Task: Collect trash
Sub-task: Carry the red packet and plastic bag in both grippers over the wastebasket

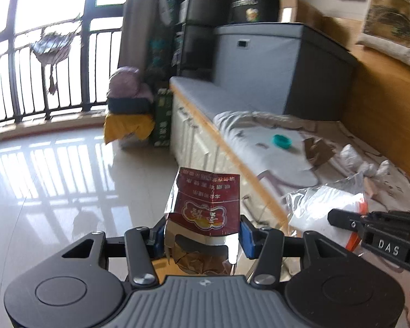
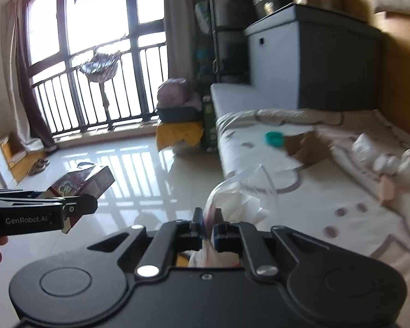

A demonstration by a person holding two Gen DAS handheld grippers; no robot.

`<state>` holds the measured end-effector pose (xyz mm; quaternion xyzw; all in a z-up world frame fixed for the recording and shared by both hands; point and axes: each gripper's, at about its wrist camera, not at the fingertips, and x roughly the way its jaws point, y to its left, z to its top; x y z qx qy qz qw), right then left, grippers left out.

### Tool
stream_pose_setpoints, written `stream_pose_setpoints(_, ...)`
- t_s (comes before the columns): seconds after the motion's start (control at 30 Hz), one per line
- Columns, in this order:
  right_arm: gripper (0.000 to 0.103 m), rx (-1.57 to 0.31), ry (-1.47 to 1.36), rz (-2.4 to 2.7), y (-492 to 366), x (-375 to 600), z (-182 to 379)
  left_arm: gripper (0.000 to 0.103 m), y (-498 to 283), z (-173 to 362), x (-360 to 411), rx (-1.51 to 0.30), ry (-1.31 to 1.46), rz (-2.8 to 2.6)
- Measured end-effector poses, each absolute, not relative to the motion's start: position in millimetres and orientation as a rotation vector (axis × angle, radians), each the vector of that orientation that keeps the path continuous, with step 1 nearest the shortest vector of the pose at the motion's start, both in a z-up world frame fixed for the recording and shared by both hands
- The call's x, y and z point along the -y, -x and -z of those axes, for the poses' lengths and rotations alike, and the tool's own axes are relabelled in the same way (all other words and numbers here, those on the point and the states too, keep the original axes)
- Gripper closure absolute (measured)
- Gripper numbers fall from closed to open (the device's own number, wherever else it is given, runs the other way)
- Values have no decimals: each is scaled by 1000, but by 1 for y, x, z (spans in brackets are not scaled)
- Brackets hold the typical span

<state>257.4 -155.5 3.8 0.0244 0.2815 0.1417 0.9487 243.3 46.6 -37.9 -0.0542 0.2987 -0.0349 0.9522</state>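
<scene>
A dark red cigarette pack [image 1: 207, 207] with foil lining sits between the blue pads of my left gripper [image 1: 202, 235], which is shut on it over the tiled floor. In the right wrist view the same pack [image 2: 82, 183] shows at the left, held by the left gripper [image 2: 76, 207]. My right gripper [image 2: 209, 227] is shut on a clear plastic bag [image 2: 240, 199] with white paper inside. That bag [image 1: 322, 207] and the right gripper [image 1: 339, 217] appear at the right of the left wrist view. A teal ring [image 1: 282, 140], a brown cardboard scrap [image 1: 318, 150] and crumpled white tissues [image 1: 363, 161] lie on the bed.
A low bed [image 2: 328, 199] with a patterned sheet runs along the right, wooden edge [image 1: 232, 153] toward the floor. A grey storage box [image 1: 273, 63] and dark shelves [image 1: 202, 22] stand behind it. A yellow-draped pile [image 1: 128, 125] sits by the balcony railing [image 1: 41, 76]. Glossy floor [image 1: 68, 177] lies left.
</scene>
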Motion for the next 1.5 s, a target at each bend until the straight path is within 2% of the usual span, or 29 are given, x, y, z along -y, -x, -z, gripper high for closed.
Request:
stream_pose_setpoints(0.23,96,-649,-66,-327,-269,120,32,51,-247,72,-80,-655,144,10)
stream_pose_setpoints(0.57,96,-872,-49,-367,-300,80,123,51,-263,155,-119,-814,207,-62)
stream_pose_setpoints(0.93,96,-1064,-134,-342,-344,62,199,51,-295,233,-135,-931,259,-65)
stream_pose_setpoints(1.2,95,-1148,-143,-347,-368,46,237,51,-319,274,-137,-987,281,-49)
stream_pose_setpoints(1.5,95,-1210,-168,-348,-390,43,255,50,-342,306,-129,-1074,275,-30)
